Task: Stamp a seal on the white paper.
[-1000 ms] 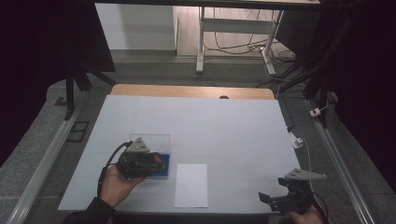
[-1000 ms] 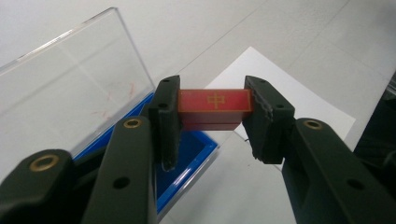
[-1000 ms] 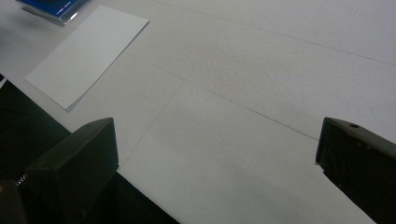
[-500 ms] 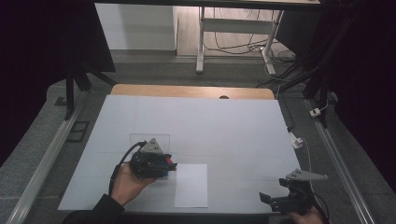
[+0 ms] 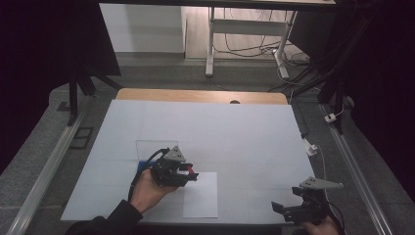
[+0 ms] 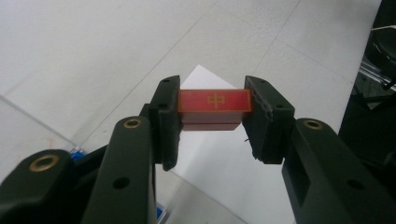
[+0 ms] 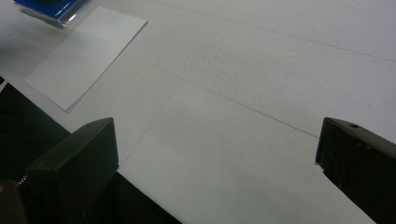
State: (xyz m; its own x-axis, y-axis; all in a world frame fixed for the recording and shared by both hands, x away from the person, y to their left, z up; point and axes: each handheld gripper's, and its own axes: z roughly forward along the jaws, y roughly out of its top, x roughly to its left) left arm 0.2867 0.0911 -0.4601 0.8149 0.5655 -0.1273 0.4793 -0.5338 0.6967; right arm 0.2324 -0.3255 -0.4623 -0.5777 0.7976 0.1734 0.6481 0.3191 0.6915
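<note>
My left gripper (image 6: 212, 109) is shut on a small red block (image 6: 215, 101) with a gold character on its top face. In the high view the left gripper (image 5: 192, 173) hovers at the left edge of a white sheet of paper (image 5: 201, 196), the red block (image 5: 188, 170) showing at its tip. A clear box with a blue base (image 5: 144, 164) lies just behind that hand, partly hidden by it. My right gripper (image 5: 277, 208) rests near the table's front right edge, its jaws wide apart over bare white table (image 7: 261, 93).
The white paper sheet (image 7: 84, 56) and the blue-based box (image 7: 46, 8) show at the upper left of the right gripper view. A wooden strip (image 5: 200, 95) borders the table's far edge. Metal rails (image 5: 359, 171) run along both sides.
My left gripper moved right from over the clear box to the paper's left edge, carrying the red block. The right gripper stayed put.
</note>
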